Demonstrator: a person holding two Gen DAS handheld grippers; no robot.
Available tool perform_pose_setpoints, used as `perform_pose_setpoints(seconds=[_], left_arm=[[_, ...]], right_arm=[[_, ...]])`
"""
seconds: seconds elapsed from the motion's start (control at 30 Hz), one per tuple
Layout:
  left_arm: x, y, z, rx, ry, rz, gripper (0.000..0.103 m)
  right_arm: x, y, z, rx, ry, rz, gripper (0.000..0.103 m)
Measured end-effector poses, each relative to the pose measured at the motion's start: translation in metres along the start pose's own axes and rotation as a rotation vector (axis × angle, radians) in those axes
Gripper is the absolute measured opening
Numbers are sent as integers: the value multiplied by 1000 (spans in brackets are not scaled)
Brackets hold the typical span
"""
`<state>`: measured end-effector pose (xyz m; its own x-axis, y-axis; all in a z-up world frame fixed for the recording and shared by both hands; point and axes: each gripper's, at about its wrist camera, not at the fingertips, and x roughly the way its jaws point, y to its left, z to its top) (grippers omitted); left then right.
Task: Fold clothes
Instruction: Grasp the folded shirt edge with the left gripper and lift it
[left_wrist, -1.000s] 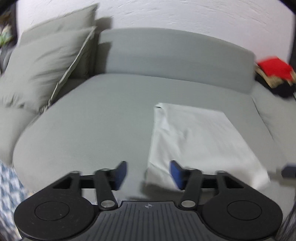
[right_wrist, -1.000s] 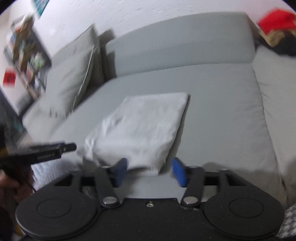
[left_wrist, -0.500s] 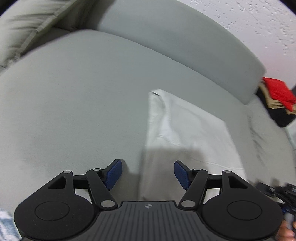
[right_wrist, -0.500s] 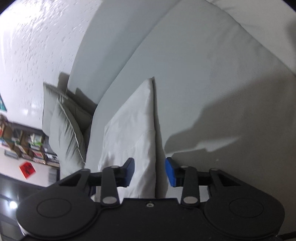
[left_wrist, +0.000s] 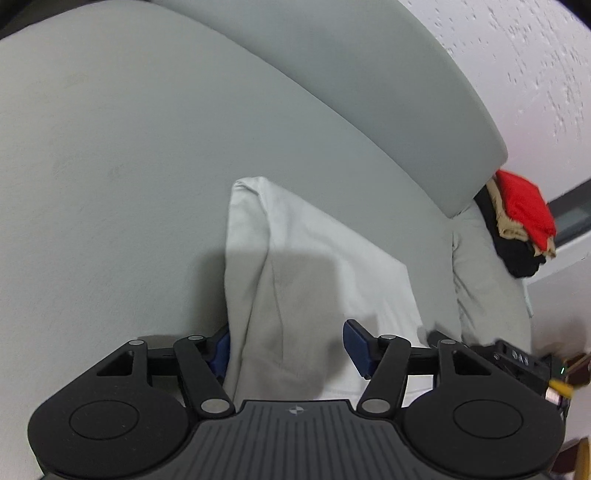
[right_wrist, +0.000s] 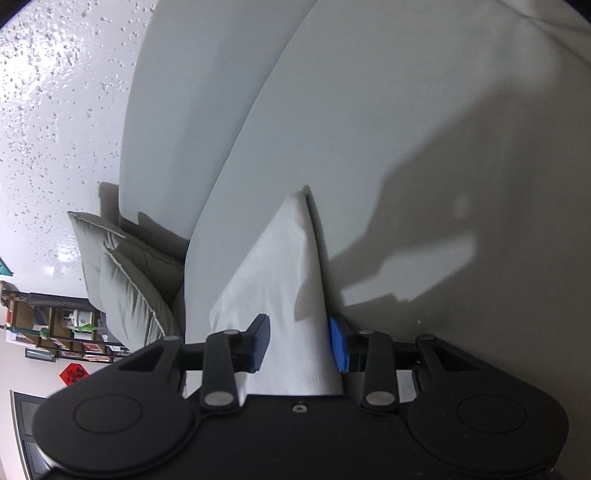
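A folded white garment (left_wrist: 314, 251) lies on the grey sofa seat (left_wrist: 129, 166). My left gripper (left_wrist: 288, 347) is open and straddles the garment's near left edge. Its left pad is partly hidden behind the cloth, which rises into a fold there. In the right wrist view the same white garment (right_wrist: 280, 266) runs as a narrow ridge up from my right gripper (right_wrist: 300, 341). That gripper is open with its jaws partly narrowed, and the cloth's near right edge fills the gap between the blue pads.
The sofa backrest (left_wrist: 369, 85) curves behind the seat. A pile of red, tan and black clothes (left_wrist: 524, 210) sits at its right end. Two grey cushions (right_wrist: 129, 280) lean at the left end, with a shelf (right_wrist: 48, 325) beyond. Bare seat (right_wrist: 406, 147) lies right of the garment.
Both grippers dropped low and pushed forward onto the garment's near edge, one at each side. The right jaws narrowed around the cloth. The left edge of the cloth now stands up in a fold.
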<state>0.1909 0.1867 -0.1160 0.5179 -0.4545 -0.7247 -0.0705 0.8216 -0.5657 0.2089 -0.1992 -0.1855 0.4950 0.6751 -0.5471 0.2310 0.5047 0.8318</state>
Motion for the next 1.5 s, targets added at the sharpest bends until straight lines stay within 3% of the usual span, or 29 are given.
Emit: perform_pose_setpoints(seconds=[0.13,0.2,0.23,0.33,0.5,0.63,0.77,0.87,1.0,1.17,1.3,1.5], left_arm=[[11,-14,-4,70,-15,30,58],[10,-20,-7,82,-27,72,33],[9,-23,-8,79,-29,101,13],[-8,-46,-20,139,-94,173,8],[-64,-116,-59,387,-299,233,6],[-119,-171,-88,507,-457,167,6],[-164,-221,-115,566,-576,28,6],[-178,-263,-134,617,-618,-89,6],[-176,-319,-156,696,-589,-217,7],[-129,-381,-175,763,-463,-324,7],[-69,-421,-175,774,-311,-363,7],[21,-459,-151,766,-189,-340,1]], right_arm=[[15,7,2,-35,-27,-44,8],[23,10,3,-52,-40,-65,4],[22,17,-1,-96,-54,-87,5],[11,47,-19,-283,-112,-140,5],[-47,87,-55,-427,-202,-68,4],[-119,110,-80,-484,-316,6,4],[-214,118,-101,-534,-487,84,4],[-285,114,-113,-571,-628,96,4],[-367,97,-123,-554,-778,51,4],[-441,51,-115,-361,-860,11,4],[-464,-1,-94,-277,-897,-74,4],[-452,-67,-22,-151,-865,-173,4]])
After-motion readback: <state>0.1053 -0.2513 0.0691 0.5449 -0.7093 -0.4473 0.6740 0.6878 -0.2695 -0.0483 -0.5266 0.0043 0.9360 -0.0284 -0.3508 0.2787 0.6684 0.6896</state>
